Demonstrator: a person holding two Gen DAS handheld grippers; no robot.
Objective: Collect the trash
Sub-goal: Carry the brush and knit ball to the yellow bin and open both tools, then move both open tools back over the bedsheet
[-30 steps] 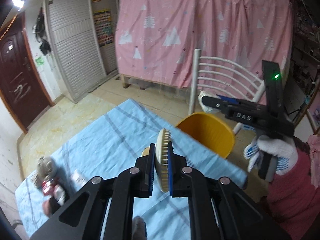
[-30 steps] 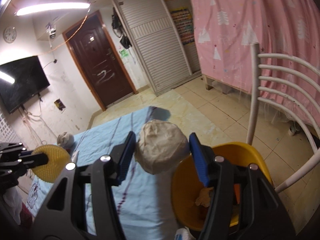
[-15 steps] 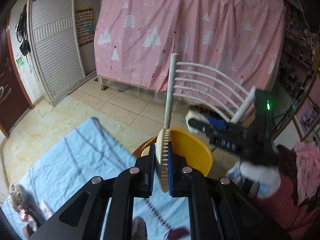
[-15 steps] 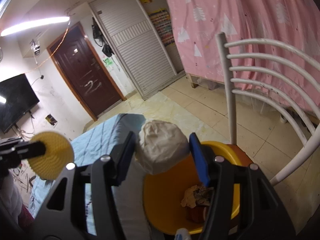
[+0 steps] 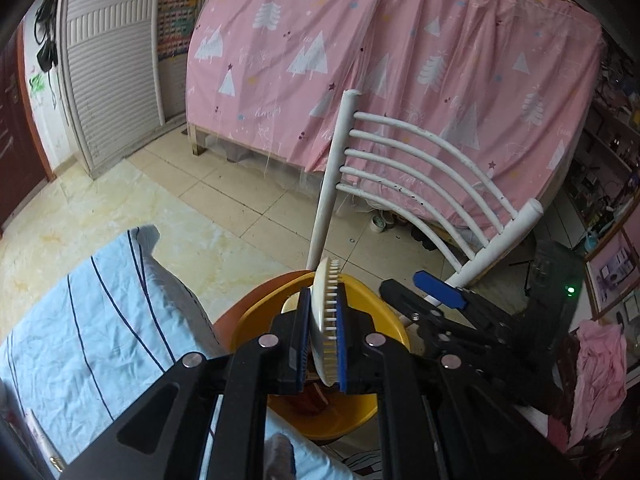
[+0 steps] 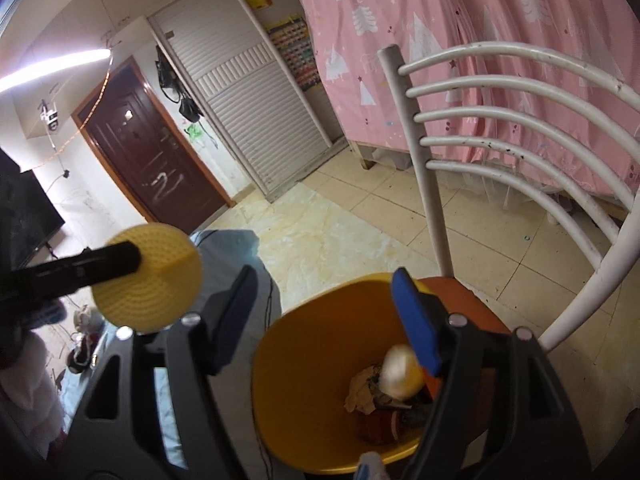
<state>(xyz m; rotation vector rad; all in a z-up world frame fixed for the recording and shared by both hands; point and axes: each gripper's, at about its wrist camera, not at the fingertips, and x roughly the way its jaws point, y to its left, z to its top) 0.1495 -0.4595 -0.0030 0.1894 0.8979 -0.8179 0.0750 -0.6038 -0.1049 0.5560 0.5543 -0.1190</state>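
Trash sits piled in the bottom of the yellow bin [image 6: 304, 392], which stands on the orange seat of the white chair [image 6: 500, 120] just past the corner of the blue striped tablecloth [image 5: 80, 320]. My right gripper [image 6: 326, 316] hangs over the bin's mouth with its jaws spread wide; they have just been opening, and nothing is between the pads. The pale paper wad [image 6: 400, 368] is blurred and lies below the gripper, inside the bin, beside the blue pad of the right-hand finger and on top of the crumpled scraps [image 6: 368, 394] and dark reddish bits at the bottom. My left gripper [image 5: 320, 344] is clamped on the round yellow scrubber [image 5: 325, 320], a disc with short bristles along one face, held on edge between the two blue pads so that its rim sticks up above the fingertips. In the left wrist view that disc stands directly over the near rim of the bin, with the bin's hollow under and beyond it. From the right wrist view the same scrubber [image 6: 148, 276] shows as a full dimpled circle to the left of the bin, above the cloth, not yet over the opening as far as that angle lets me judge. More small litter [image 6: 86, 336] lies on the cloth far to the left, too blurred to name.
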